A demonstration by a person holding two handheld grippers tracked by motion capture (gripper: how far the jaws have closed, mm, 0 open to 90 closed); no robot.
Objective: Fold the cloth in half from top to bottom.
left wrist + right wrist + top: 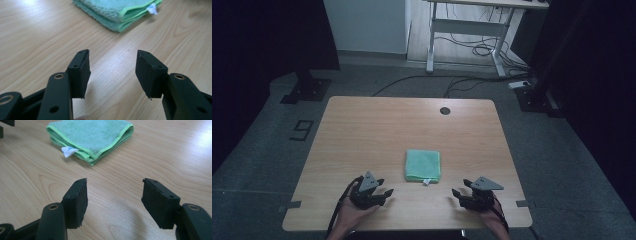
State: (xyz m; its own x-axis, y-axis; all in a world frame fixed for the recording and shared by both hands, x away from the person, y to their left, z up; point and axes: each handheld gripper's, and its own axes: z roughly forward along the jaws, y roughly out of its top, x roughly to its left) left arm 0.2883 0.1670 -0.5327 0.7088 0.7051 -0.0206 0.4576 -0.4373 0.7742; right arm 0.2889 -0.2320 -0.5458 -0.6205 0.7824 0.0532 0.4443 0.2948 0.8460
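A folded green towel (423,165) with a small white tag (425,182) lies flat on the wooden table (377,130), a little in front of its middle. My left gripper (387,187) rests low over the table to the towel's near left, open, with nothing between its jaws. In the left gripper view it (112,66) points at bare wood, with the towel (117,12) ahead of it. My right gripper (459,187) sits to the towel's near right, also open with nothing between its jaws. In the right gripper view it (114,192) points at bare wood short of the towel (92,135).
A round cable hole (445,110) sits near the table's far edge. Beyond the table stand a white desk frame (467,30), loose floor cables (472,50) and two dark stand bases (307,90) (537,97). The near table edge runs just behind both hands.
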